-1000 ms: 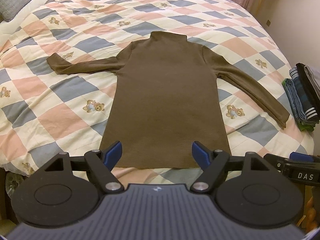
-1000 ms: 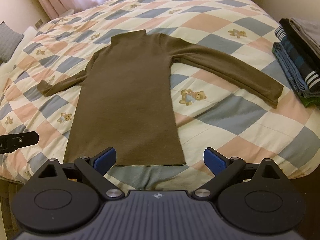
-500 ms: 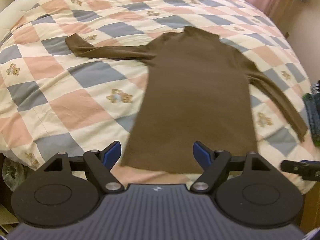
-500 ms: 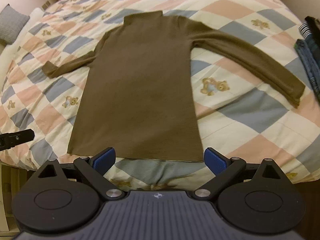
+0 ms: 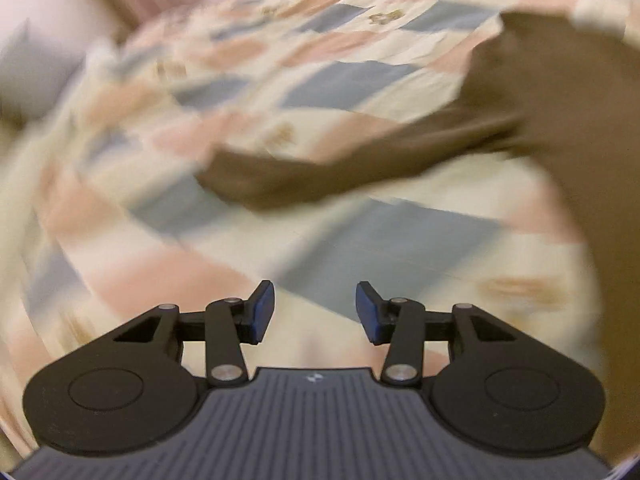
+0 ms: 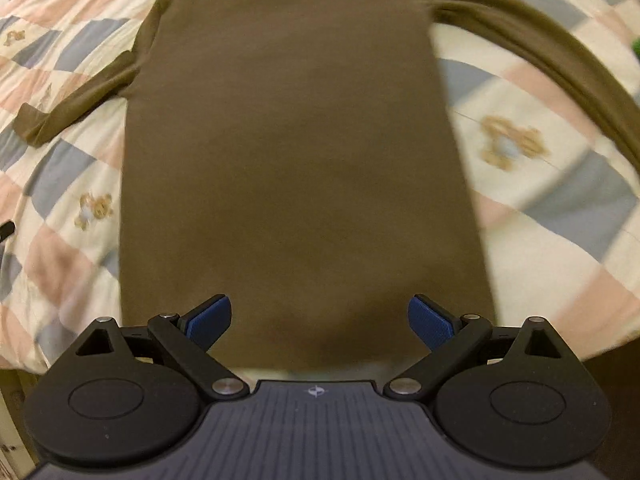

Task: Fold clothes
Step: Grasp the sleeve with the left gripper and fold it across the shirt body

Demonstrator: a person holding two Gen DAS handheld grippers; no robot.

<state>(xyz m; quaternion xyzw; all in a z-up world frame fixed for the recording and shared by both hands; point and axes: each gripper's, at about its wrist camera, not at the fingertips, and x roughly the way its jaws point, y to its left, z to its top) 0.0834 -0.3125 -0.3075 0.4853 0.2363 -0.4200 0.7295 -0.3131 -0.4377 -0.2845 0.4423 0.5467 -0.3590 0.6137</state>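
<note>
A brown long-sleeved turtleneck top [image 6: 296, 152] lies flat on the checked bedspread [image 6: 560, 208], both sleeves spread out. My right gripper [image 6: 319, 318] is open and empty, low over the hem at the middle of the body. In the blurred left wrist view the top's left sleeve [image 5: 320, 168] crosses the middle with its cuff toward the left, and the body [image 5: 580, 120] fills the right side. My left gripper [image 5: 315, 312] is open and empty, above the bedspread [image 5: 360, 248], short of the sleeve.
The bedspread has pink, blue and cream squares with teddy bears [image 6: 508, 144]. A grey pillow [image 5: 36, 64] lies at the far left of the bed. The bed's near edge [image 6: 24, 360] drops off at lower left.
My left gripper swung left and down toward the left sleeve, its jaws narrower than before. My right gripper moved forward over the hem of the top. The top has not moved.
</note>
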